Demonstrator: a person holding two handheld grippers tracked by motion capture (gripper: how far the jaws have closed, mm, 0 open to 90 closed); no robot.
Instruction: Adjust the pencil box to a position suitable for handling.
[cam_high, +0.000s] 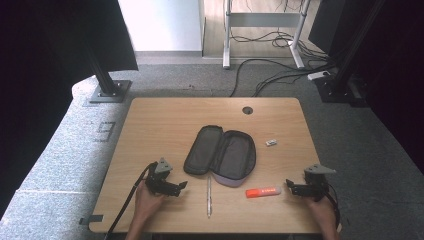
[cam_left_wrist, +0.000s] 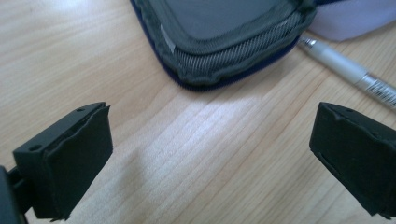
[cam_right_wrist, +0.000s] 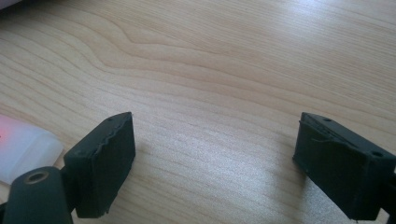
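A dark pencil case (cam_high: 220, 156) lies unzipped and spread flat in the middle of the wooden table (cam_high: 165, 120). In front of it lie a slim white pen (cam_high: 209, 195) and an orange-red marker-like stick (cam_high: 263, 192). My left gripper (cam_high: 182, 186) rests low at the front left, pointing right toward the pen, jaws wide apart with nothing between them. The left gripper view has the case's corner (cam_left_wrist: 224, 42) and the pen (cam_left_wrist: 345, 70) just beyond the open left gripper (cam_left_wrist: 210, 158). My right gripper (cam_high: 289, 186) sits at the front right, open, with the stick (cam_right_wrist: 23, 149) beside its left jaw.
A small white eraser (cam_high: 271, 142) lies right of the case. A round cable hole (cam_high: 247, 110) sits near the table's far edge. Black stand feet (cam_high: 107, 92) and floor cables (cam_high: 280, 70) lie beyond the table.
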